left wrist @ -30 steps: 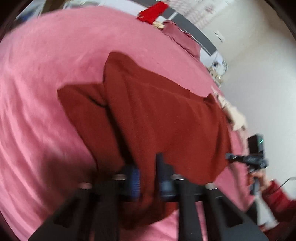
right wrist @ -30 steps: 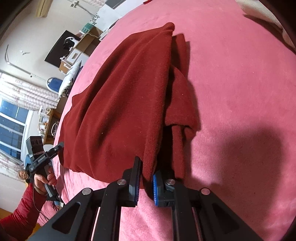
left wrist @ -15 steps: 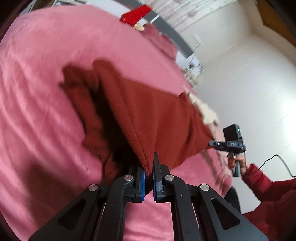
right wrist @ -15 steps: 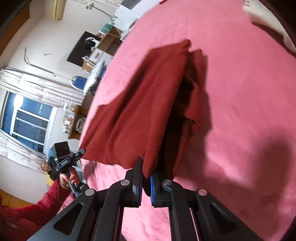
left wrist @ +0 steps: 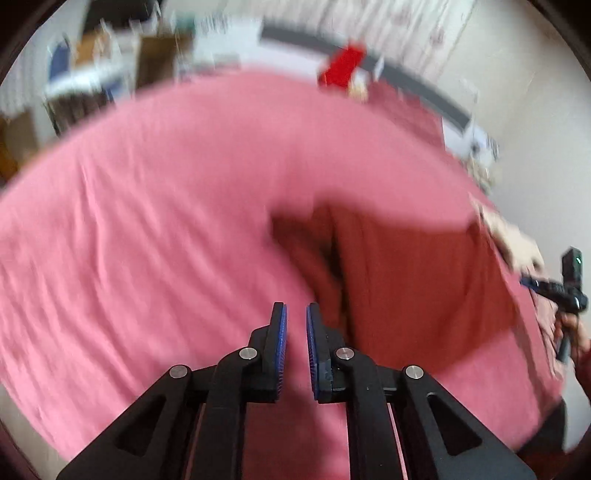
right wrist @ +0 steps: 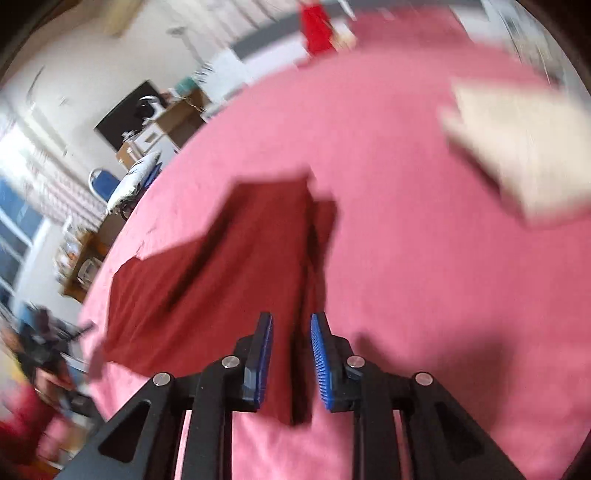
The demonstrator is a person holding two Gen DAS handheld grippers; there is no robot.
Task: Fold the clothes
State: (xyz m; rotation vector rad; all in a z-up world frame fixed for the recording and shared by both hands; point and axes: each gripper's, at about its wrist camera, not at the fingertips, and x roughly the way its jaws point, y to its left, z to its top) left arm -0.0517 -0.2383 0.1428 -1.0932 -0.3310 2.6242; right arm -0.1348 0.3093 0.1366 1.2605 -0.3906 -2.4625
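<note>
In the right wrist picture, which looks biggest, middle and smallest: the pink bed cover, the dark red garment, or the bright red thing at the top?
1. Pink bed cover
2. Dark red garment
3. Bright red thing, though it lies farther away.

Motion blur smears the dark red garment [left wrist: 413, 280] and pale cloth [right wrist: 517, 147].

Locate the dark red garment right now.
The dark red garment lies flat on the pink bedspread: ahead and left of the open right gripper, and right of the open left gripper in its view.
</note>
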